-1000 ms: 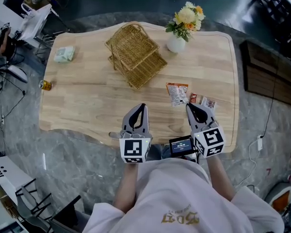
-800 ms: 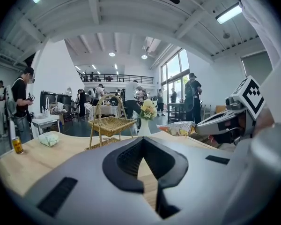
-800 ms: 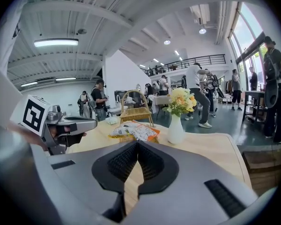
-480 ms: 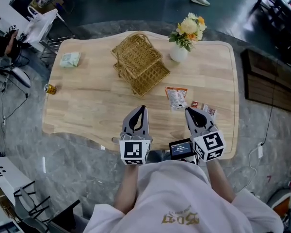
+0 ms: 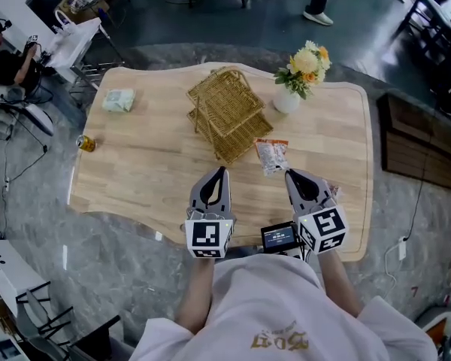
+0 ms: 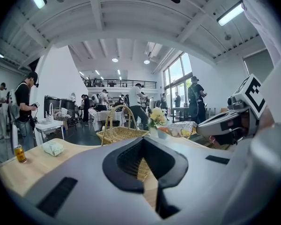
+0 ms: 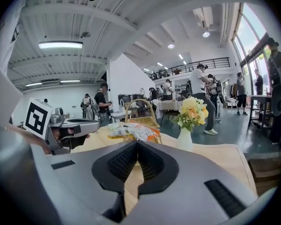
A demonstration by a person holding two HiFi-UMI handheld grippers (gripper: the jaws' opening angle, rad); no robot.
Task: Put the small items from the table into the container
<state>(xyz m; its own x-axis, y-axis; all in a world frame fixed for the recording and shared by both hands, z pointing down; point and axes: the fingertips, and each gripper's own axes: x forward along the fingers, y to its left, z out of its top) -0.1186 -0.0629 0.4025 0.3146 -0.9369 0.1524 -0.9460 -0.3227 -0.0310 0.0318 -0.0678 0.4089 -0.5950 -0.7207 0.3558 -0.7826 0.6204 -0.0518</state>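
We are holding both tongs low over the near edge of the bench (image 5: 150, 171), side by side and pointing away from us. The left tongs (image 5: 219, 174) are pressed together with nothing between them, and the right tongs (image 5: 292, 177) are pressed together and empty too. Nothing is being carried yet, so we are judging the task as barely begun.

The basket (image 5: 227, 110) is sitting ahead of the left tongs, a little toward the right ones, with its handle standing up. A snack packet (image 5: 271, 155) is lying just ahead of the right tongs, up against the basket's near corner. A bit of another small packet (image 5: 333, 192) is peeking out just right of the right tongs, close to the bench edge. A green packet (image 5: 119, 100) and a can (image 5: 86, 143) are lying well off to the left of the left tongs, the can right at the bench's edge.

We are seeing several risks:
- The tongs are shut, so coming down on a packet before spreading them would only push it along.
- The flat packets may slide under the tips instead of being pinched.
- The packet by the edge could be nudged off the bench.
- The vase (image 5: 286, 101) is standing just beyond the snack packet, so an overreach with the right tongs could tip it.
- The light basket may shift if a tong catches its handle.
- The can might roll off if it is clipped.
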